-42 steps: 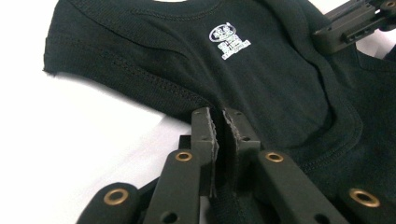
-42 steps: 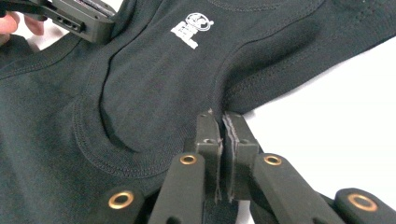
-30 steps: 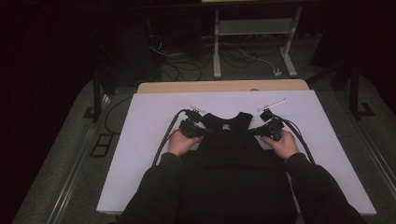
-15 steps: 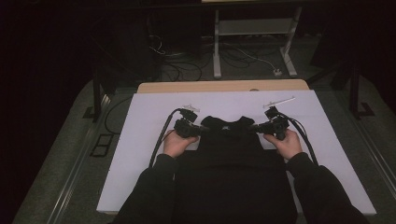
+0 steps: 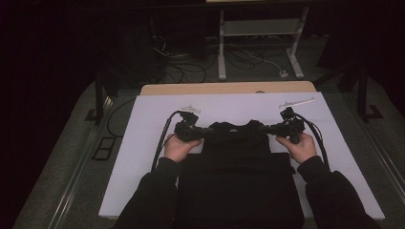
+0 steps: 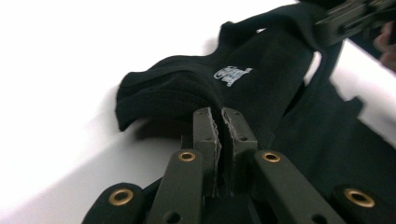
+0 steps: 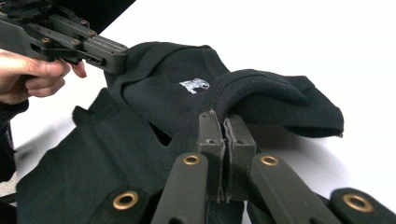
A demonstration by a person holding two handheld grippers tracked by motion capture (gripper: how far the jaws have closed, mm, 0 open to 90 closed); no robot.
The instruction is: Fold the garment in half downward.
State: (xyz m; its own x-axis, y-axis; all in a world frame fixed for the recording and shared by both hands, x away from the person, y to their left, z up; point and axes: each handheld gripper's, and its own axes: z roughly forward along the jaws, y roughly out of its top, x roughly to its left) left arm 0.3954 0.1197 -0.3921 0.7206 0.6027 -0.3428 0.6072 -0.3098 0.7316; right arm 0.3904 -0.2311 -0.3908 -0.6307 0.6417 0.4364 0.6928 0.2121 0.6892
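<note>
A black shirt (image 5: 239,167) lies on the white table cover (image 5: 143,143), collar end away from the person. My left gripper (image 5: 207,131) is shut on the shirt's left shoulder and my right gripper (image 5: 267,129) is shut on its right shoulder, with the neckline stretched between them. In the left gripper view the left gripper (image 6: 220,114) pinches a fold of the black shirt (image 6: 261,79) near its white neck label (image 6: 232,74). In the right gripper view the right gripper (image 7: 223,119) clamps the black shirt (image 7: 140,140) below the white neck label (image 7: 194,85). The left gripper (image 7: 116,56) and the hand holding it appear there too.
A wooden table edge (image 5: 229,88) shows beyond the white cover. Behind it stand a metal frame (image 5: 222,47) and loose cables (image 5: 248,57) on the floor. Black cables (image 5: 160,148) trail from both grippers over the cover. Bare white cover lies left, right and beyond the shirt.
Both grippers have risen a little and drawn outward, still shut on the shirt's shoulders. The neckline is now stretched wider between them.
</note>
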